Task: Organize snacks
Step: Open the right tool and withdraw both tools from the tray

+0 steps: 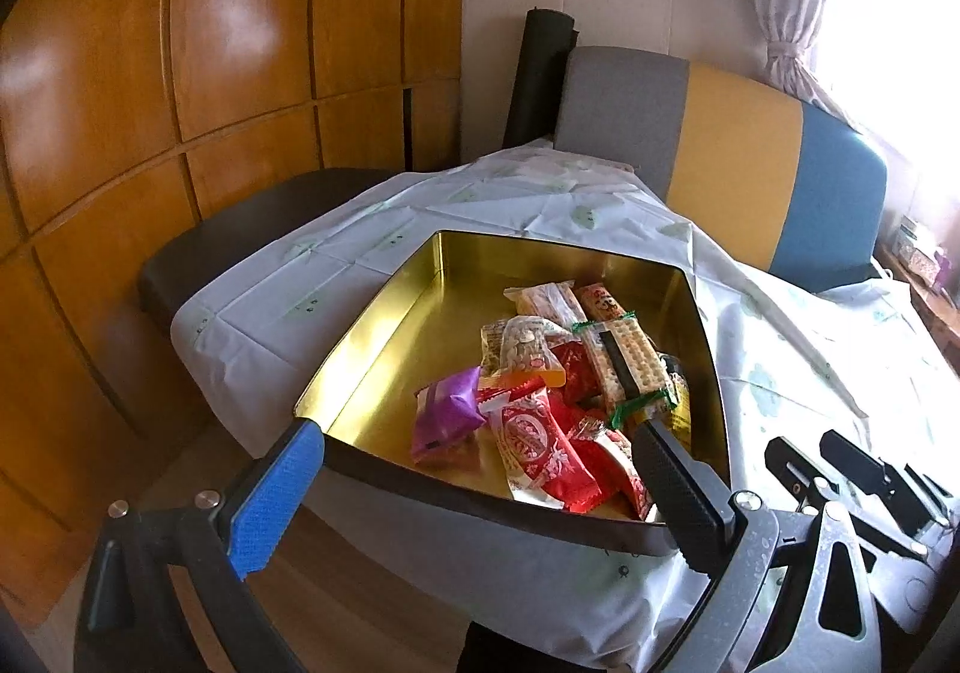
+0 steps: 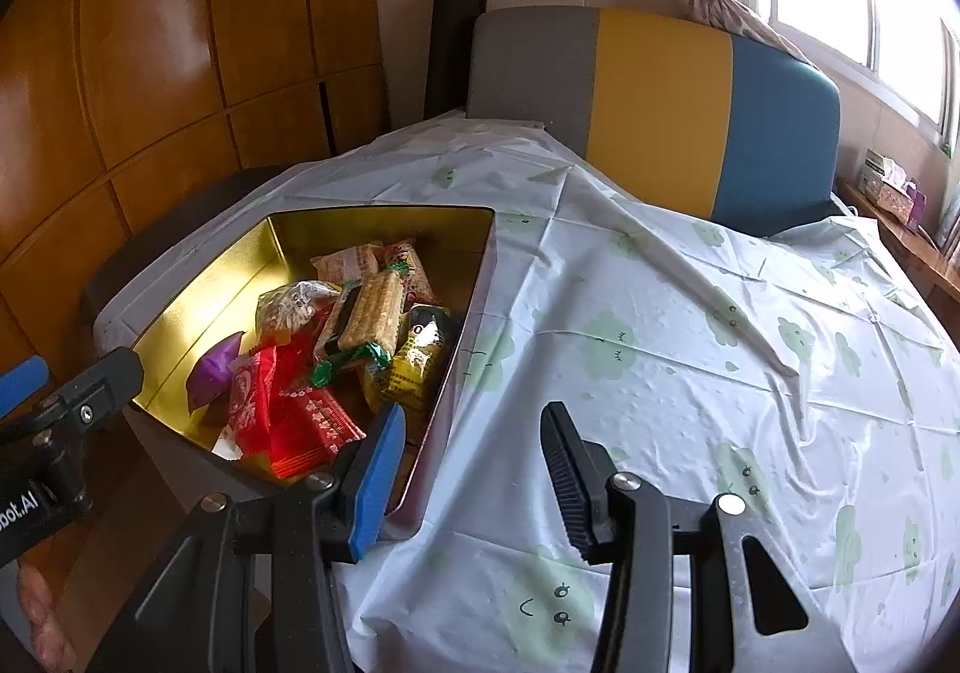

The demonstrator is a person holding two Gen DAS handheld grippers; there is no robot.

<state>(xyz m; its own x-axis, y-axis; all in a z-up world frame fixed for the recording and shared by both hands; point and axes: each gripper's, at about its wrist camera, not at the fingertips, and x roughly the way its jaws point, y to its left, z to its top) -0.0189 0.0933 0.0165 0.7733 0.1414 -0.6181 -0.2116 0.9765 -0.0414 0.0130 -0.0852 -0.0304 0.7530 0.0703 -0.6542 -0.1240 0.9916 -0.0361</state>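
**Snacks gathered in open tin at bench corner**

Snacks (image 1: 558, 391) lie heaped in a gold-lined tin (image 1: 384, 325), crowded toward its right wall; the left and far parts of the tin floor are bare. A purple packet (image 1: 447, 412) sits at the left edge of the heap, red packets (image 1: 540, 445) near, and a cracker pack (image 1: 627, 367) on top toward the right.

The tin stands at the near left corner of the bench (image 2: 690, 349), which is draped in a white cloth with green prints. Its near wall reaches the bench edge. To the right of the tin the cloth is open, though creased.

Left gripper (image 1: 474, 487): jaws spread wide, one outside the tin's near left corner, the other above the near right of the heap, nothing held.

Right gripper (image 2: 474, 469): jaws partly open and empty, straddling the tin's right wall at its near end.

A padded chair back (image 2: 654, 114) stands at the far edge.
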